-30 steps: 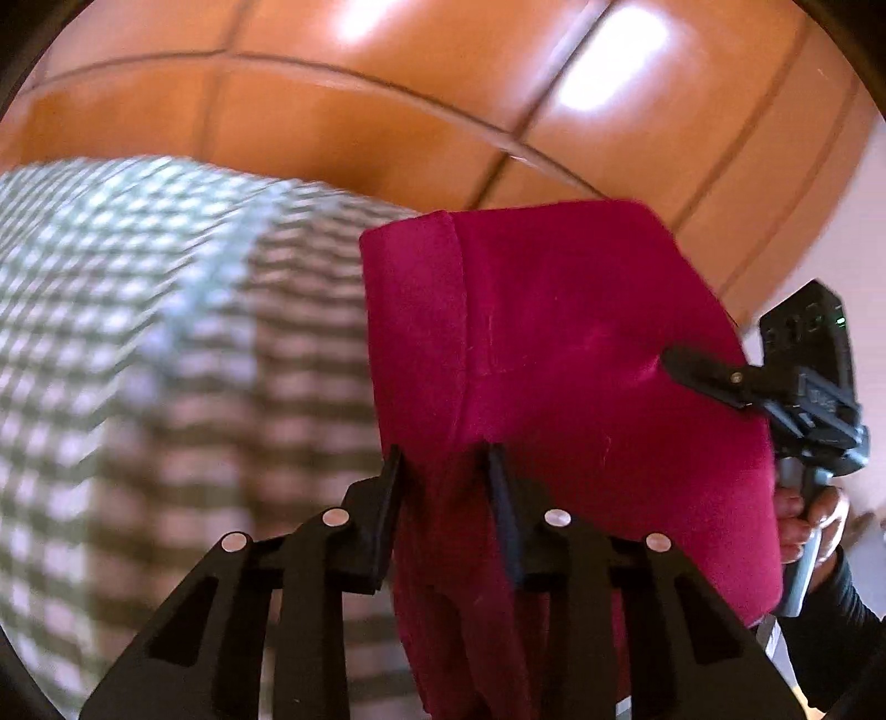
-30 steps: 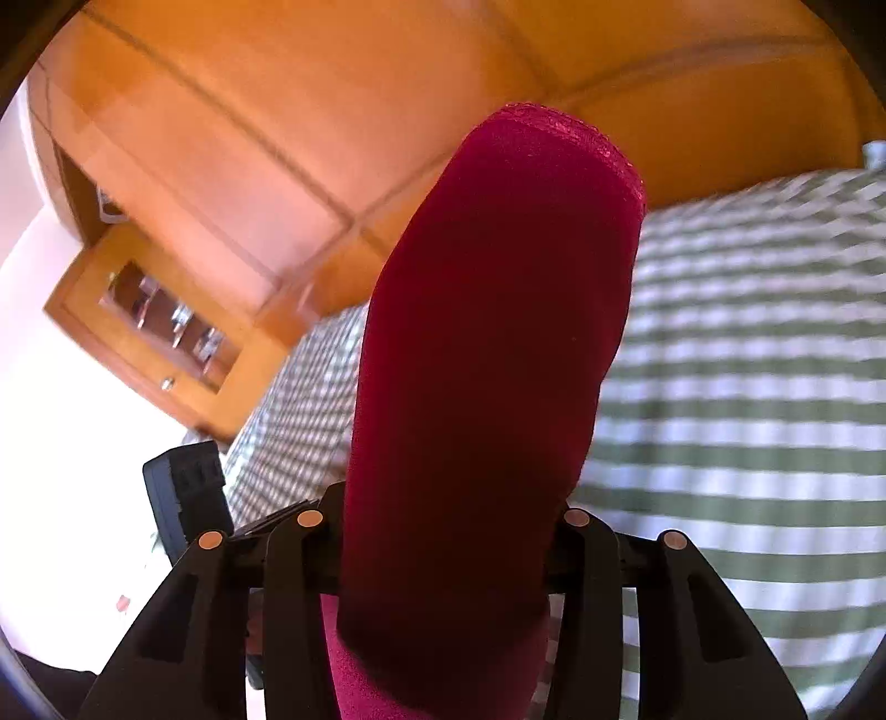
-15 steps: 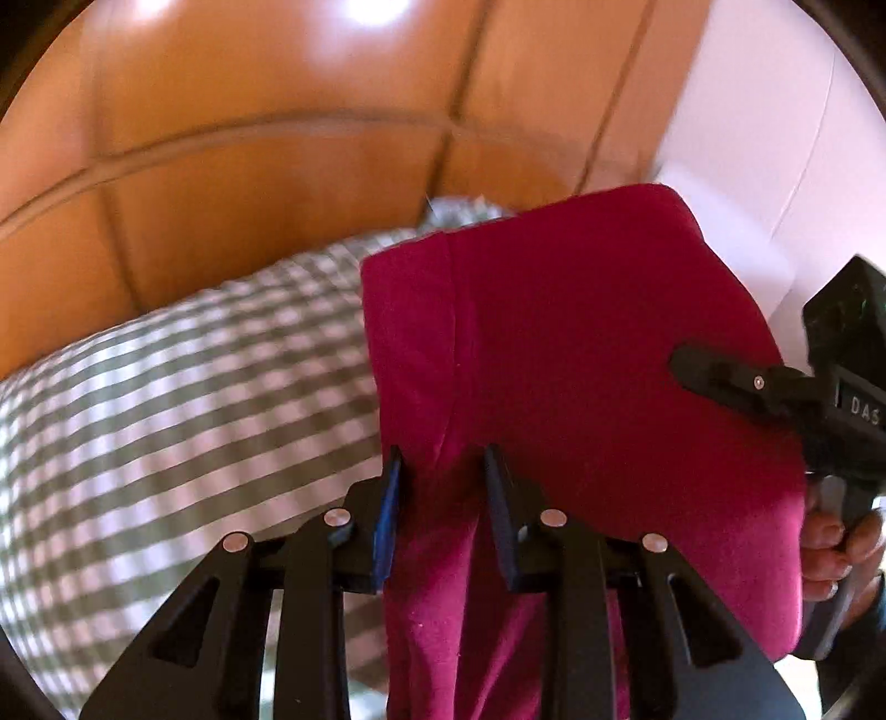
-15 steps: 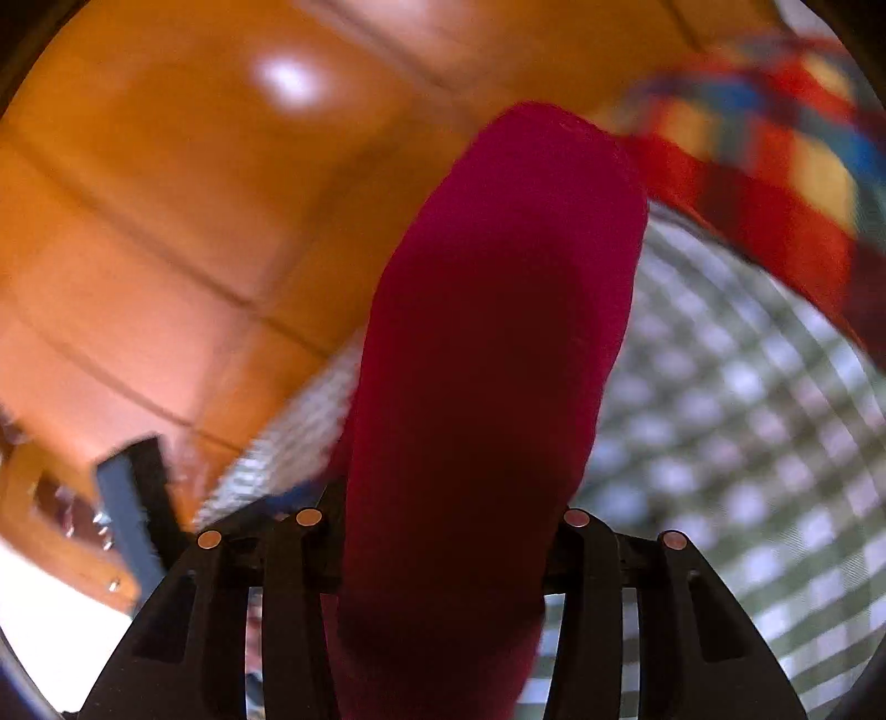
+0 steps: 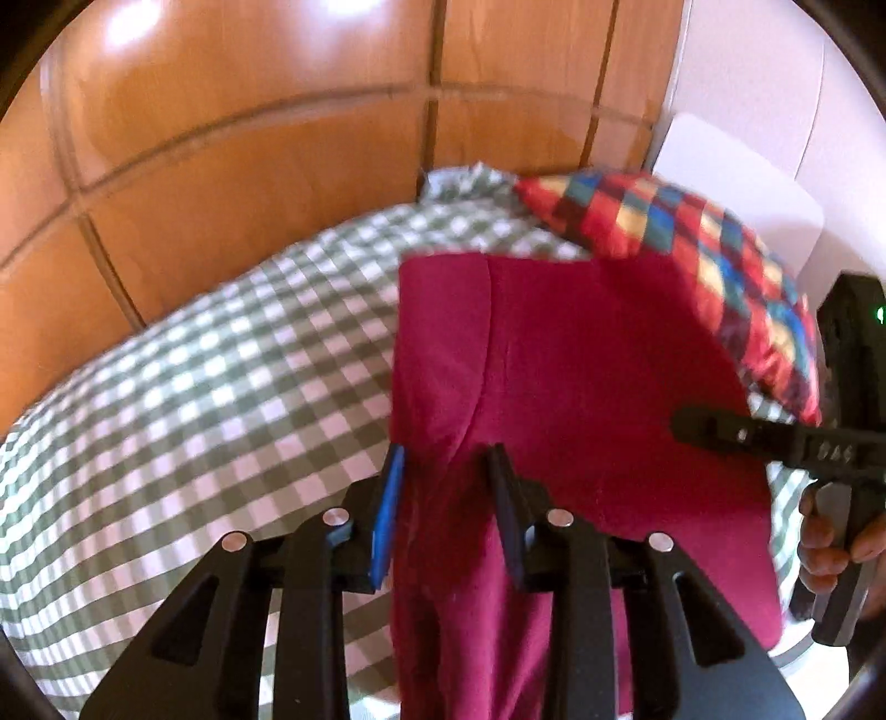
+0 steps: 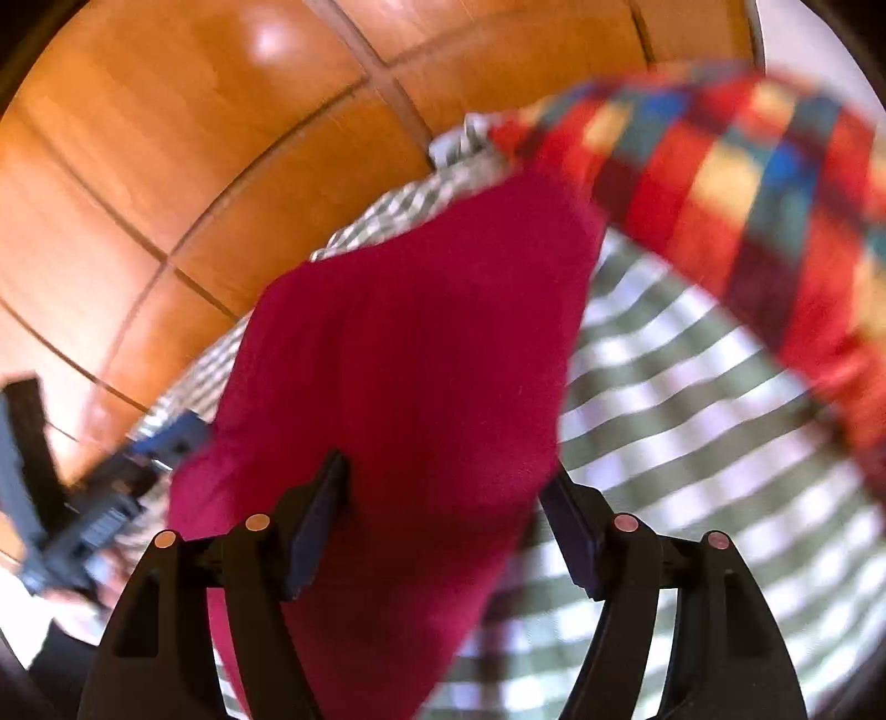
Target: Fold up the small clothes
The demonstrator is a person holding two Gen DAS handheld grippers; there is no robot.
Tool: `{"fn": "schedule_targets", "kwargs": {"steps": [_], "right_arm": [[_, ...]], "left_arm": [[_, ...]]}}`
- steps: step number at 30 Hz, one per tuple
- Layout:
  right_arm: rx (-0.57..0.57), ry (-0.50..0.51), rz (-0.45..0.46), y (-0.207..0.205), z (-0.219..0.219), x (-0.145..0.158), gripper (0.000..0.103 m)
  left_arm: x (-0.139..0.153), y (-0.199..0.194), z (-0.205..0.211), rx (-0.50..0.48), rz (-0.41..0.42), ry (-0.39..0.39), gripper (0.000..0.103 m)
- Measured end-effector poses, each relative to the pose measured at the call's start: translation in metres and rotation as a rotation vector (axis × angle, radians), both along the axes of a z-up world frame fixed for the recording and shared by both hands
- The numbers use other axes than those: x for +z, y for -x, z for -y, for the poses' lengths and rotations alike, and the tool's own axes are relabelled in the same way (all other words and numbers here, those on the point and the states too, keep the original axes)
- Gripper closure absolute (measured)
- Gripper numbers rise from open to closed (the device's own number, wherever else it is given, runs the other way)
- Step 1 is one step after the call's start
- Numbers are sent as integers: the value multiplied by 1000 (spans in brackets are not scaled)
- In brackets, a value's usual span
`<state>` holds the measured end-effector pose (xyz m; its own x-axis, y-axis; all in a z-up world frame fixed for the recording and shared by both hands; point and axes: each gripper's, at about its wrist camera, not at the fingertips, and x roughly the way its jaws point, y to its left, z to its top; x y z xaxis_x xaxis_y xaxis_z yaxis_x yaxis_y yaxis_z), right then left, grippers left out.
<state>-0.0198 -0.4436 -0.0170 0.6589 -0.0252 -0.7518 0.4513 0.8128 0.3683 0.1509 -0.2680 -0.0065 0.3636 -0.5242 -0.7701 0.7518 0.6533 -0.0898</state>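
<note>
Between the left gripper (image 5: pixel 447 462) pads — pinched red cloth (image 5: pixel 581 376).

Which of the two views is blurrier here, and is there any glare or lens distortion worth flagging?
Right wrist view: heavy motion blur smears the pillow and checked sheet; a glare spot sits on the wood panel. Left wrist view: much sharper, the red cloth crisp, only mild softness at the pillow; glare top left. Both: fisheye bends panel seams, dark corners.
</note>
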Motion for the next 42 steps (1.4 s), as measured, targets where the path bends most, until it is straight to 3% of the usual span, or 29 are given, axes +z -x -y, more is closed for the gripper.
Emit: {"fn": "schedule_targets", "kwargs": {"steps": [3, 6, 8, 11, 15, 18, 23, 25, 27, 29, 31, 35, 38, 42], "right_arm": [[-12, 149, 29, 17, -12, 24, 34], [-1, 189, 93, 20, -29, 45, 35], [53, 161, 136, 24, -40, 51, 44], [122, 125, 108, 7, -58, 40, 53], [150, 52, 24, -9, -69, -5, 54], [128, 7, 62, -9, -61, -18, 54], [160, 26, 43, -10, -59, -2, 54], [149, -72, 109, -8, -45, 14, 54], [88, -74, 196, -9, -23, 42, 54], [54, -71, 215, -18, -10, 55, 54], [39, -83, 181, -37, -2, 51, 54], [82, -67, -32, -77, -15, -1, 54], [99, 11, -24, -77, -30, -7, 54], [95, 37, -8, -66, -38, 11, 54]], "left_arm": [[18, 3, -13, 14, 26, 65, 73], [27, 6, -16, 2, 42, 92, 73], [25, 8, -11, -8, 61, 77, 74], [12, 3, -2, -7, 36, 47, 75], [-20, -11, 12, 27, -12, -28, 76], [-37, -21, 8, 55, -68, -8, 74], [-24, -21, 0, 63, -93, 36, 74], [-6, -18, -6, 60, -78, 90, 75], [12, -16, -11, 57, -45, 143, 77], [21, -17, -10, 52, -29, 177, 77], [22, -19, -2, 45, -15, 167, 77], [-9, -31, 19, 70, -30, 53, 77], [-39, -42, 15, 109, -106, 31, 74], [-34, -43, 6, 133, -127, 65, 74]]}}
